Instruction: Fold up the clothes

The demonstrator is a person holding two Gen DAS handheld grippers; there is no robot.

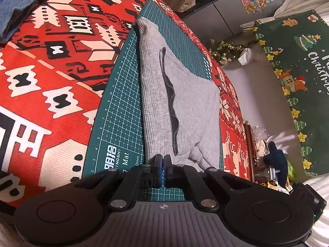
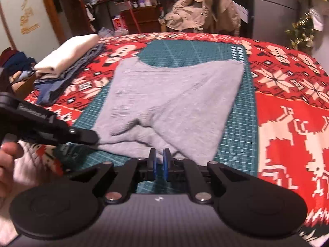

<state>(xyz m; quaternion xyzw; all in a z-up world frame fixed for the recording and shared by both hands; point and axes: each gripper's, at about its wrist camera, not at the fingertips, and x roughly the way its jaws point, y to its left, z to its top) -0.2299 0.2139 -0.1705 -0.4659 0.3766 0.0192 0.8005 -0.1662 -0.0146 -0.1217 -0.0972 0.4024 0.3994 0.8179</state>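
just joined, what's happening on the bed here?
A person with a handheld gripper in each hand is folding a grey knit sweater laid on a green cutting mat over a red patterned blanket. The left gripper is shut at the sweater's near edge, apparently pinching it. The right gripper sits at the near edge too, jaws slightly apart; a grip isn't clear. Folded clothes are stacked on the blanket beside the mat.

Both wrist views look steeply down, close over the shared grey garment (image 1: 181, 103), the right somewhat blurred.

One grey sweater (image 2: 168, 100), one green cutting mat (image 2: 242, 135), two grippers (both visible), one cream folded garment (image 2: 67, 55)
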